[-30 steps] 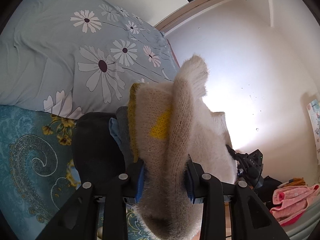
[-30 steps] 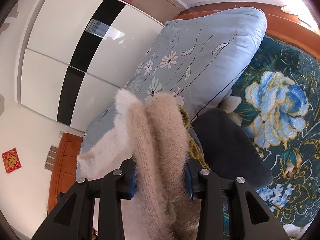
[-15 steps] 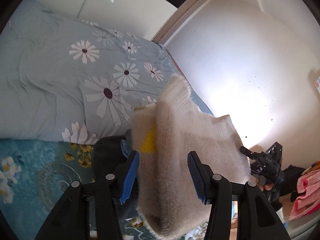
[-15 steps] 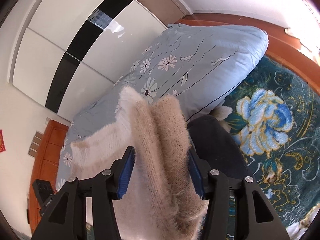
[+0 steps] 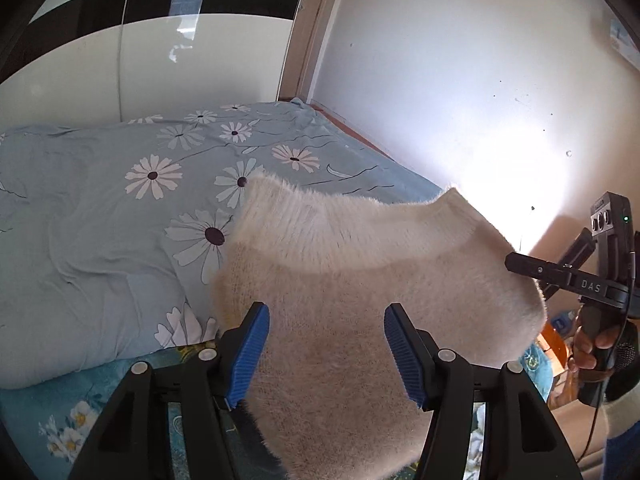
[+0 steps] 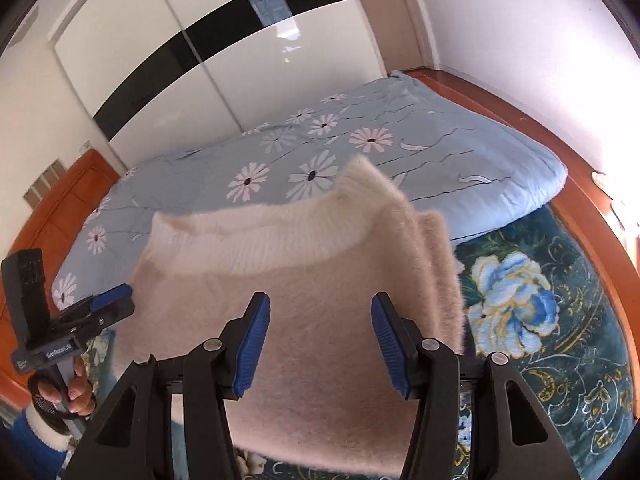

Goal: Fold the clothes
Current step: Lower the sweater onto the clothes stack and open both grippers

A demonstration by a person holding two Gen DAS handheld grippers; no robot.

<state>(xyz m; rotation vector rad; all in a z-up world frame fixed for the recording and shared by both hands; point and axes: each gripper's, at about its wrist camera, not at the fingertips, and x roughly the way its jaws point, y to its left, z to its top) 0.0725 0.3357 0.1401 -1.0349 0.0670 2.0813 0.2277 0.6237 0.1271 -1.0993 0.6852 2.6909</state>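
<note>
**Both grippers spread wide over a folded fuzzy sweater on the bed**

Left gripper [image 5: 326,350]: jaws wide apart, blue pads on either side of the cream sweater [image 5: 360,300] without pinching it. The tool points forward and slightly down across the bed toward the wardrobe [image 5: 140,48].

Right gripper [image 6: 320,346]: jaws equally wide, pads clear of the knit on both sides. Whether either pad brushes the fibres cannot be told.

The sweater [image 6: 304,288] lies folded, its ribbed hem band raised toward the daisy-print quilt [image 6: 360,144], and rests over the teal floral bedspread [image 6: 540,320].

In the left view the person's right hand [image 5: 592,348] grips its tool's handle at the sweater's right edge. In the right view the left hand [image 6: 68,394] grips its handle at the sweater's left edge.
</note>
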